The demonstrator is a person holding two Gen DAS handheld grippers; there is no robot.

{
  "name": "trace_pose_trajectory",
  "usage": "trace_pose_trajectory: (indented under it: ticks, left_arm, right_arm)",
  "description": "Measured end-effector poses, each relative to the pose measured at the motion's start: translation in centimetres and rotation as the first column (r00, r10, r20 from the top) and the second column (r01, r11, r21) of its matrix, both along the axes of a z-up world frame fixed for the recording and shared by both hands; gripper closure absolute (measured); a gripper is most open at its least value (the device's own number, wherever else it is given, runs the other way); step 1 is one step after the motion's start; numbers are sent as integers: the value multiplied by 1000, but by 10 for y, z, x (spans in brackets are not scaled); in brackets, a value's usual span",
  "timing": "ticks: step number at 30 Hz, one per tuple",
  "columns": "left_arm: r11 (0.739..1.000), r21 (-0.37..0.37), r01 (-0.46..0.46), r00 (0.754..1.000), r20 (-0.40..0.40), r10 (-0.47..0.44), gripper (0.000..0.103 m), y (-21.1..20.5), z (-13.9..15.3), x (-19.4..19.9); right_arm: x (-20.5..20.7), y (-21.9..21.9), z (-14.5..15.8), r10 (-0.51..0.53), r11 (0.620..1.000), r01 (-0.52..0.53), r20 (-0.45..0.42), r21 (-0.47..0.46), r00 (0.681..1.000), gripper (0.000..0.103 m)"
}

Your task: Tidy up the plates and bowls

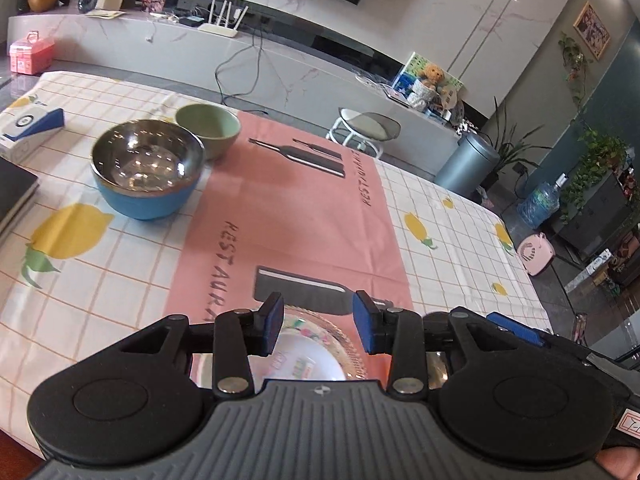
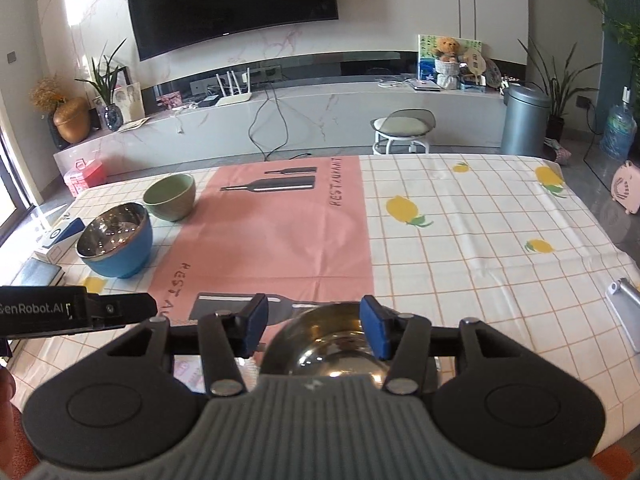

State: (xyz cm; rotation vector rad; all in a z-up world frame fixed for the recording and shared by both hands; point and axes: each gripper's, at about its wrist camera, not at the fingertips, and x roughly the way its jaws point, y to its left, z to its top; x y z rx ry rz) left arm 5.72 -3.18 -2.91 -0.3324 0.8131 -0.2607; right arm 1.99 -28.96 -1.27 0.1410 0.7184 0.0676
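Behind the table runs a marble media shelf with a dark television (image 2: 232, 4) above it; a checked lemon-print tablecloth (image 2: 472, 240) covers the table, with a pink placemat (image 2: 280, 240) laid down its middle, long axis running near to far. At the far left of the placemat stands a green bowl (image 2: 170, 196), upright, mouth up; just near of it, close beside and perhaps touching, a blue bowl with a steel lining (image 2: 116, 242), also upright. In the left wrist view the left gripper (image 1: 318, 326) has its jaws partly apart with nothing pinched between the blue pads; below them lies a glass plate (image 1: 344, 344) with a smaller white patterned plate (image 1: 300, 360) in it, both mostly hidden by the gripper body, so their near halves cannot be made out. In the right wrist view the right gripper (image 2: 316, 328) likewise stands partly apart and grips nothing; a steel bowl (image 2: 332, 344) sits under it at the near edge of the placemat, its near part cut off by the gripper. At the left edge a black bar of the other gripper juts in; a grey object (image 2: 624, 312) at the right edge is cut off and unclear.
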Motion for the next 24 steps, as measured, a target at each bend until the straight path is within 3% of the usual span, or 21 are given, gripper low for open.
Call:
trace_pose_trajectory:
  ticks: [7,11,14,19,24]
  left_arm:
    - [986,-26,-163,986,34,164,53,72,12,0]
    - [961,-51,-272,960,61,274,48,114,12,-2]
    - [938,-82,-337,939,39,340,47,140,3,6]
    - [920,-163,-357,933,-16,359,47,165,-17,34]
    - [914,-170,-370,929,-49,367,44,166,-28,66]
  right_arm:
    - [26,46,-1,87,994,-85,-32,63,996,51]
    - [47,68,-5,127,980,-115,-63,159,990,50]
    - [63,90,-8,158,971,-140,-78,195,984,50]
    - [93,126,-14,199,963,-177,-94,204,975,51]
    - [125,147,-18,210,957,-182,-109,225,972,52]
